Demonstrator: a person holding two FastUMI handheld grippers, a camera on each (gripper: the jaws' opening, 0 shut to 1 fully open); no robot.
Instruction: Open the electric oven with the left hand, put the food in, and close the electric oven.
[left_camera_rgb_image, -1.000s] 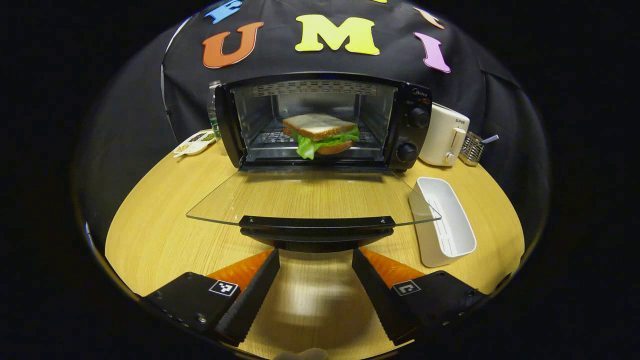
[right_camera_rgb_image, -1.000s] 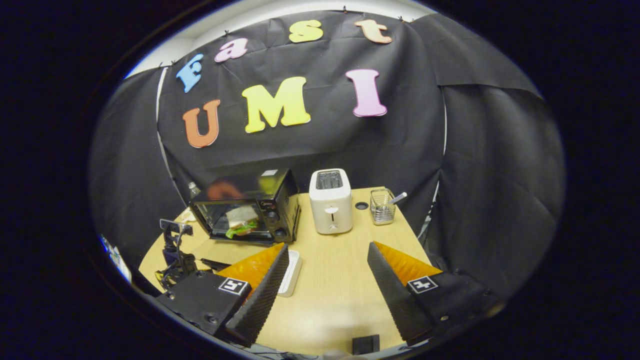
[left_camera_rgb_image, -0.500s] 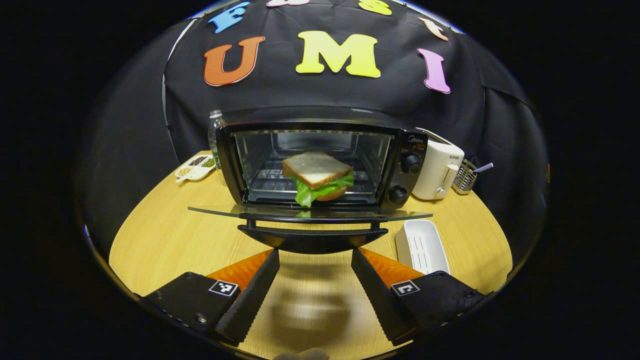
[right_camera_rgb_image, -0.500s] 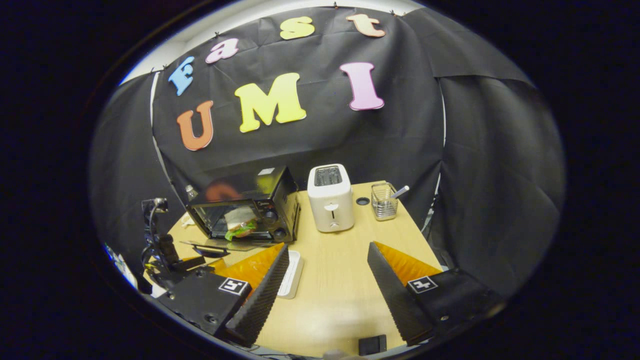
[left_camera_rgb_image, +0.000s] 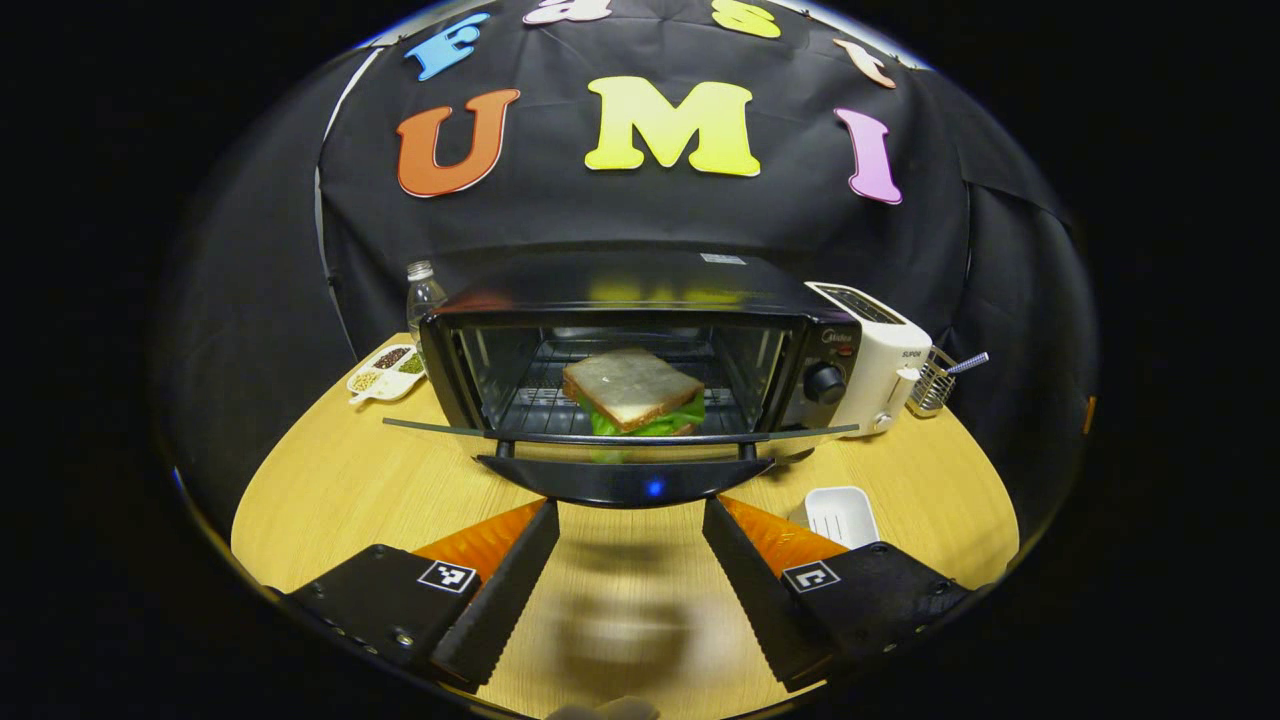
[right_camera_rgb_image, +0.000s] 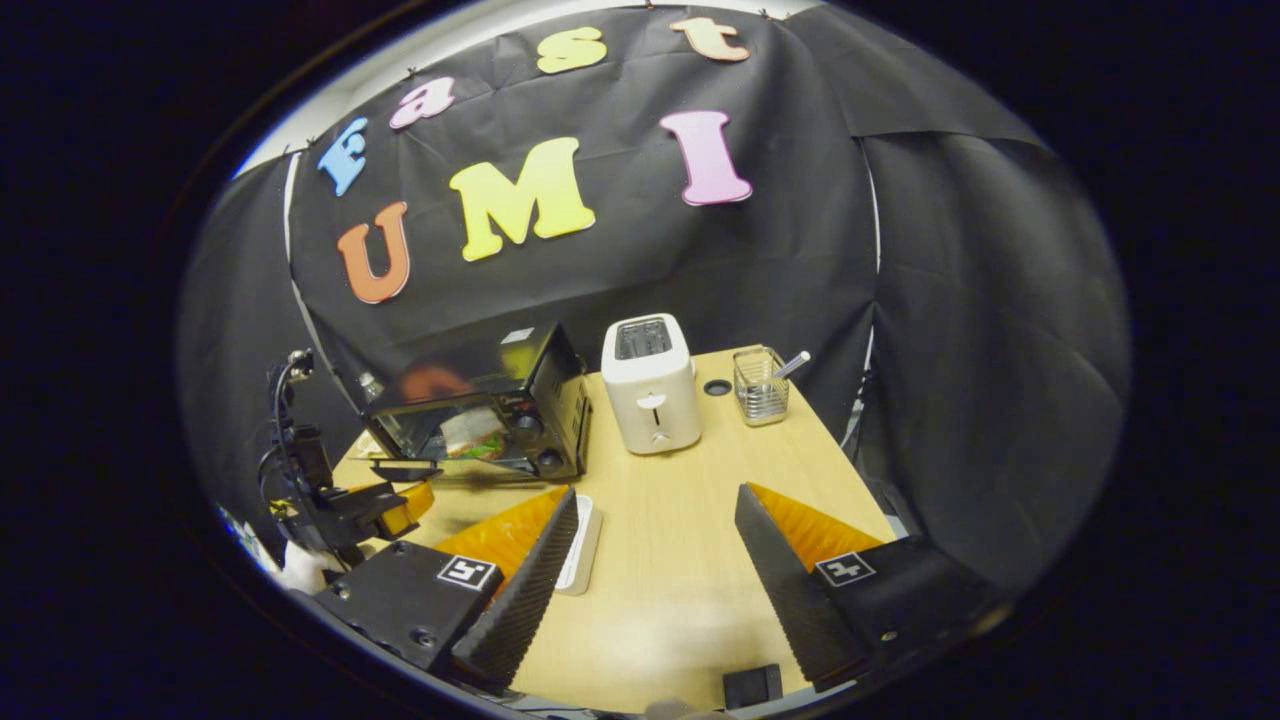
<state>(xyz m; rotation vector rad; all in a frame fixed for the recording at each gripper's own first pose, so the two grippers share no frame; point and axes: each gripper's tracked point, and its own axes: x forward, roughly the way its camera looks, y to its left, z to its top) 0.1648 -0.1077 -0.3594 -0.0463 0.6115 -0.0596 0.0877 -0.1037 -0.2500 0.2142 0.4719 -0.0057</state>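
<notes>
The black electric oven (left_camera_rgb_image: 640, 300) stands at the back of the wooden table (left_camera_rgb_image: 320, 480), also seen in the right gripper view as the oven (right_camera_rgb_image: 520, 375). A sandwich (left_camera_rgb_image: 630, 388) with lettuce lies on its rack. The glass door (left_camera_rgb_image: 620, 437) is swung partway up, nearly edge-on to me. Its black handle (left_camera_rgb_image: 625, 480) sits just ahead of my left gripper (left_camera_rgb_image: 630, 510), which is open, fingertips spread to either side below it. My right gripper (right_camera_rgb_image: 657, 495) hangs open over the table's right half, holding nothing. The left gripper (right_camera_rgb_image: 385, 500) shows there below the door handle.
A white toaster (left_camera_rgb_image: 870, 350) stands right of the oven, with a wire basket (left_camera_rgb_image: 935, 380) beyond it. A white tray (left_camera_rgb_image: 840, 515) lies near my left gripper's right finger. A bottle (left_camera_rgb_image: 422, 295) and a seasoning dish (left_camera_rgb_image: 385, 368) sit left of the oven.
The oven door has swung up from lying flat to partly raised, with my left gripper rising along at its handle. The right gripper has drifted slightly and stays open.
</notes>
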